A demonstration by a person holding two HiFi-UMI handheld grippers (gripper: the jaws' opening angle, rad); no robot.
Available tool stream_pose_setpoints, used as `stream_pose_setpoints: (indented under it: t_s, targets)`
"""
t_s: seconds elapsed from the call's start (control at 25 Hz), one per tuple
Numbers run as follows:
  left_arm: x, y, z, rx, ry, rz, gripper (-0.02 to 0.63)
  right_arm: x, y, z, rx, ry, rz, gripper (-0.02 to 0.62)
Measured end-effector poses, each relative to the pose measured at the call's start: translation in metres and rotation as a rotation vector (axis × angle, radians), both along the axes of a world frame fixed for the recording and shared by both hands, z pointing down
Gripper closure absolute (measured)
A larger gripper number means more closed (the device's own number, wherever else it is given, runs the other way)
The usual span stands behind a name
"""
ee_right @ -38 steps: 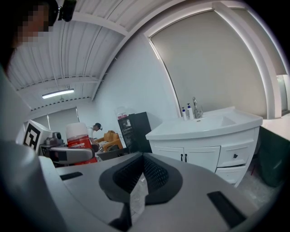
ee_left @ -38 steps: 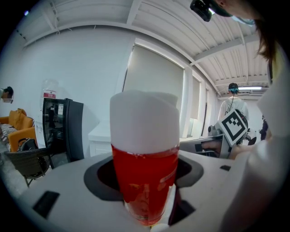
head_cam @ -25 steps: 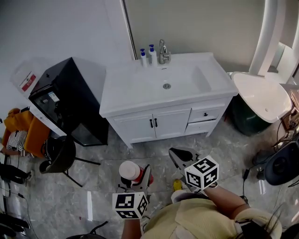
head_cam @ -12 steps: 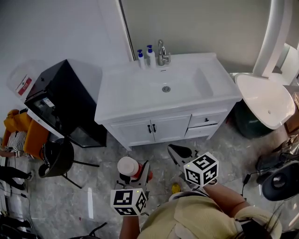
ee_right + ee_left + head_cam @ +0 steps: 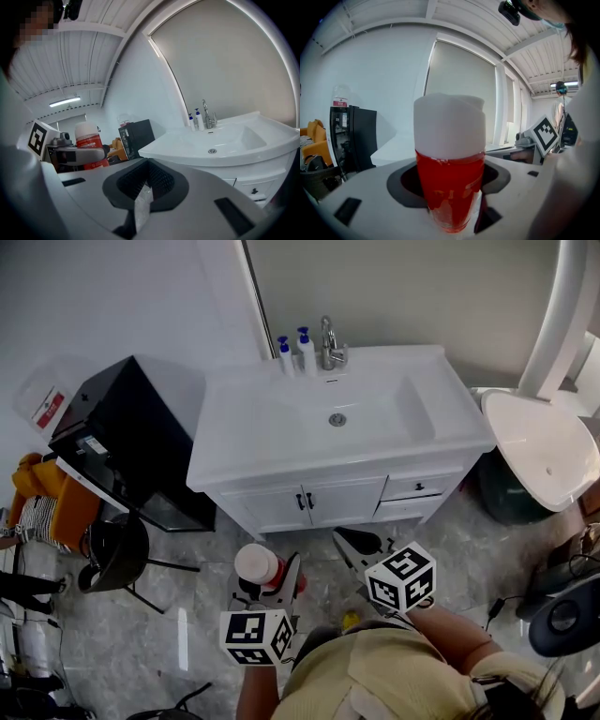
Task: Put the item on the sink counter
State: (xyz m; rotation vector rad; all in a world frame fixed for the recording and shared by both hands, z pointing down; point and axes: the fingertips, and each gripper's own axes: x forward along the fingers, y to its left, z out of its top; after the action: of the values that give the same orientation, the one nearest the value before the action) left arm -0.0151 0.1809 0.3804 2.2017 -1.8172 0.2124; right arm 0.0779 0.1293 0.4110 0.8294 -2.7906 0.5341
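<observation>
A red bottle with a white cap [image 5: 257, 567] stands upright between the jaws of my left gripper [image 5: 268, 583], which is shut on it; in the left gripper view the bottle [image 5: 449, 161] fills the centre. My right gripper [image 5: 355, 546] is shut, holds no item, and has a pale scrap at its jaw seam [image 5: 142, 205]. Both grippers hang over the floor in front of the white sink counter [image 5: 232, 432], short of its cabinet. From the right gripper view I see the bottle [image 5: 89, 146] at left and the counter [image 5: 183, 140] ahead.
A faucet [image 5: 328, 343] and two pump bottles [image 5: 292, 352] stand at the back of the counter. A black cabinet [image 5: 122, 442] and a black stool [image 5: 117, 554] are at left. A white round basin [image 5: 546, 448] is at right. A small yellow thing [image 5: 350, 619] lies on the floor.
Both grippers have moved together toward the sink cabinet, and the counter looks slightly larger and nearer. The bottle stays gripped in the left gripper.
</observation>
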Motion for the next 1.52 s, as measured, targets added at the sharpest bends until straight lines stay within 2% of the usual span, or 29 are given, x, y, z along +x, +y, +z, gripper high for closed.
stream_pose_setpoints:
  t_s: [0.52, 0.76, 1.52]
  targets:
    - [0.0, -0.028, 0.001, -0.02, 0.0, 0.003, 0.293, -0.003, -0.024, 0.001, -0.02, -0.007, -0.008, 0.572]
    - [-0.006, -0.056, 0.002, -0.004, 0.008, 0.035, 0.293, -0.008, -0.046, 0.003, -0.01, -0.007, 0.027, 0.572]
    - [-0.069, -0.179, -0.009, -0.009, 0.022, 0.162, 0.293, -0.082, -0.153, 0.0, -0.029, 0.022, 0.098, 0.572]
